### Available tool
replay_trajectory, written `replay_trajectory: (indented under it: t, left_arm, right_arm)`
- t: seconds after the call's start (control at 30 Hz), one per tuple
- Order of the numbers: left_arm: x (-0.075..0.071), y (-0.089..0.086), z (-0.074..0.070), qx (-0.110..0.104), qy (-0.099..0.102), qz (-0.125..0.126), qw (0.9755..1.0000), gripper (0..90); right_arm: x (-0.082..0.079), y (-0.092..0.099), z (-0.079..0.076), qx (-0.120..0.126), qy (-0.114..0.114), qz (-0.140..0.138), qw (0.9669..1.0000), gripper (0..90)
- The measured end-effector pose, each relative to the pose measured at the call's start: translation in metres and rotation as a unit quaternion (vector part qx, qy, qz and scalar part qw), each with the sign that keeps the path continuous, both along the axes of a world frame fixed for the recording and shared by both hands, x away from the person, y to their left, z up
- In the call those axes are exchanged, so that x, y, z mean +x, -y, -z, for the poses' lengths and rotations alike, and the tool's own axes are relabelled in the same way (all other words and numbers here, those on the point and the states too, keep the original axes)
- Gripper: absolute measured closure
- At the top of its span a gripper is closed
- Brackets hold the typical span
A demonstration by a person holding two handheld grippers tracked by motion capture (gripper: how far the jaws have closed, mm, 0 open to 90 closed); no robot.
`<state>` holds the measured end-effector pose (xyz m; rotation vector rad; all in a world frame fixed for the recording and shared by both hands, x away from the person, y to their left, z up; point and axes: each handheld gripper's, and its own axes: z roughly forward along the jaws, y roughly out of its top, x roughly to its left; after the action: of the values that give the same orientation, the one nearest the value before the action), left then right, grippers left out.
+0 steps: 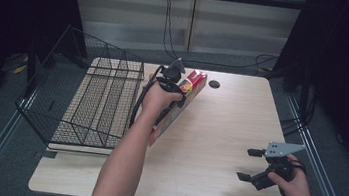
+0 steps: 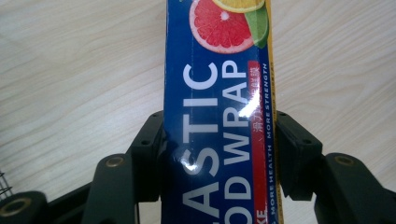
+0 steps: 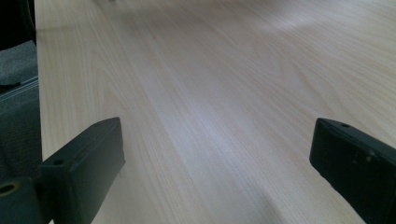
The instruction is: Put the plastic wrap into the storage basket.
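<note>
Box of plastic wrap (image 2: 219, 116) pinched across its width, lifted off the bench (image 1: 218, 133).
Left gripper (image 1: 175, 78) jaws clamp it just right of the wire basket (image 1: 97, 98), likely its destination; right gripper (image 1: 255, 166) idles near right, jaws spread.

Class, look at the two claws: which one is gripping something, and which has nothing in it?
The left claw is clamped on the plastic wrap box; the right claw stands open over bare table.

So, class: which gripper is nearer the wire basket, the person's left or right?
Left. The left gripper, shut on the plastic wrap box, is just beside the wire basket at its right edge. The right gripper is open, far across the table near its right edge.
</note>
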<state>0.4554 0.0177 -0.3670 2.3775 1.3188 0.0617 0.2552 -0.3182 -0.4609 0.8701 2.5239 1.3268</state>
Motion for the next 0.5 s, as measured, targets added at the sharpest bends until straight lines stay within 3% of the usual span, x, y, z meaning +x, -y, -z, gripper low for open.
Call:
replay_trajectory:
  t: [0.33,0.37,0.4,0.43,0.5]
  left_arm:
    - [-0.001,-0.011,-0.015,0.002,-0.002,-0.013,0.9999,44.5]
    - [0.001,-0.014,-0.016,0.008,0.000,0.004,1.0000,44.5]
    - [-0.001,-0.014,-0.017,0.002,-0.001,-0.017,0.9999,44.5]
    - [0.000,-0.017,-0.019,0.009,-0.002,-0.003,1.0000,44.5]
    - [0.000,-0.020,-0.022,0.009,-0.003,-0.005,0.9999,44.5]
  right_arm:
    - [0.000,0.000,-0.001,0.000,0.000,0.000,1.0000,2.9]
    - [0.000,0.000,-0.001,0.000,0.000,0.001,1.0000,2.9]
    - [0.000,0.000,-0.001,0.000,0.000,0.000,1.0000,2.9]
    - [0.000,0.000,-0.001,0.001,0.001,0.000,1.0000,2.9]
    - [0.000,0.000,-0.001,0.002,0.000,0.000,1.0000,2.9]
